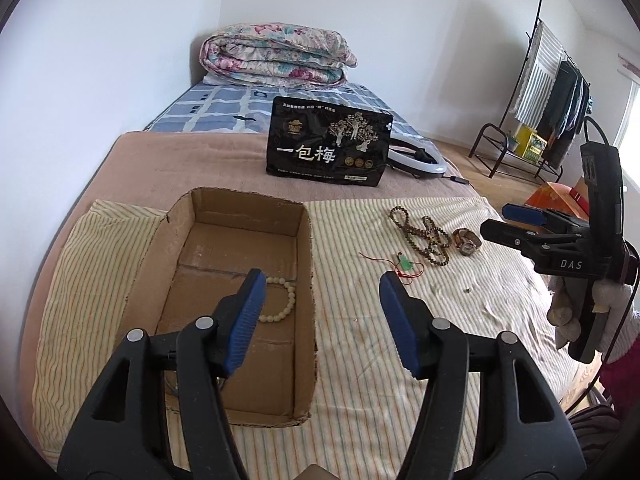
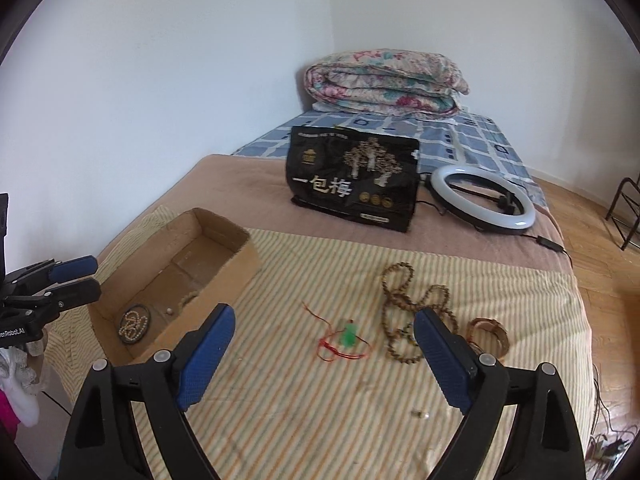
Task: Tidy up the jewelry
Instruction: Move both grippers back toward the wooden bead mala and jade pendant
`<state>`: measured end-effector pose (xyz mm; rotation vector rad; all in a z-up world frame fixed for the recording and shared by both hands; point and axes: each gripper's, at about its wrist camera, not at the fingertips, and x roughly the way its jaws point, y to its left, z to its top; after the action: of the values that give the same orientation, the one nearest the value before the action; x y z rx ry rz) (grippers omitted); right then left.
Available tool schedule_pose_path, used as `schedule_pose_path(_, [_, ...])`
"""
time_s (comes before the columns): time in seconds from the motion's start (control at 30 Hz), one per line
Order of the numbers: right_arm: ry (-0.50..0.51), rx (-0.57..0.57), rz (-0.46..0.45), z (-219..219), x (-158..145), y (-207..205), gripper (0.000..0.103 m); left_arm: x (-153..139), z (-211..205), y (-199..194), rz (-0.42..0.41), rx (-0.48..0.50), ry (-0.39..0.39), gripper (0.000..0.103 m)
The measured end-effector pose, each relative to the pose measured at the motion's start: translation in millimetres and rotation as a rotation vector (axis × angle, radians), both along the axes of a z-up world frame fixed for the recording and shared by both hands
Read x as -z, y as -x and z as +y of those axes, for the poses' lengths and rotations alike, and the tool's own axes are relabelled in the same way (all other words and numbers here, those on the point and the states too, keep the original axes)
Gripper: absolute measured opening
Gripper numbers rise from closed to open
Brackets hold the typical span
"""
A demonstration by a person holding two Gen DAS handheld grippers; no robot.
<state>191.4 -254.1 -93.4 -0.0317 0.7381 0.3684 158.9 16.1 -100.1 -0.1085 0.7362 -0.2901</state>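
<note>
An open cardboard box (image 1: 304, 240) (image 2: 240, 256) lies on the striped cloth. Inside it are a cream bead bracelet (image 1: 282, 300), a pearl piece on a dark ring (image 2: 134, 322) and a small loose bead (image 2: 169, 311). On the cloth lie a green pendant on red cord (image 1: 406, 266) (image 2: 348, 338), a brown bead necklace (image 1: 424, 236) (image 2: 404, 312) and a brown bangle (image 1: 466, 241) (image 2: 492, 334). My left gripper (image 1: 322, 312) (image 2: 76, 276) is open and empty over the box's right wall. My right gripper (image 2: 324, 348) (image 1: 516, 224) is open and empty above the pendant.
A black snack bag (image 1: 328, 142) (image 2: 354, 178) stands behind the cloth, with a ring light (image 2: 482, 196) (image 1: 416, 156) beside it. A folded floral quilt (image 1: 276, 54) lies at the bed's head. A clothes rack (image 1: 540, 96) stands at right. A tiny earring-like piece (image 2: 420, 414) lies on the cloth.
</note>
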Motion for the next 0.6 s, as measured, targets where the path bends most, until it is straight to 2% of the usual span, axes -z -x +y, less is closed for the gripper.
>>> schedule_pose_path(0.23, [-0.008,0.107,0.001,-62,5,-2,0.092,9,-43,-9,0.007,0.066,-0.017,0.061])
schedule_pose_path(0.6, [0.025,0.163,0.026,-111,34,-12,0.092,40,-112,-33,0.062,0.160,-0.021,0.061])
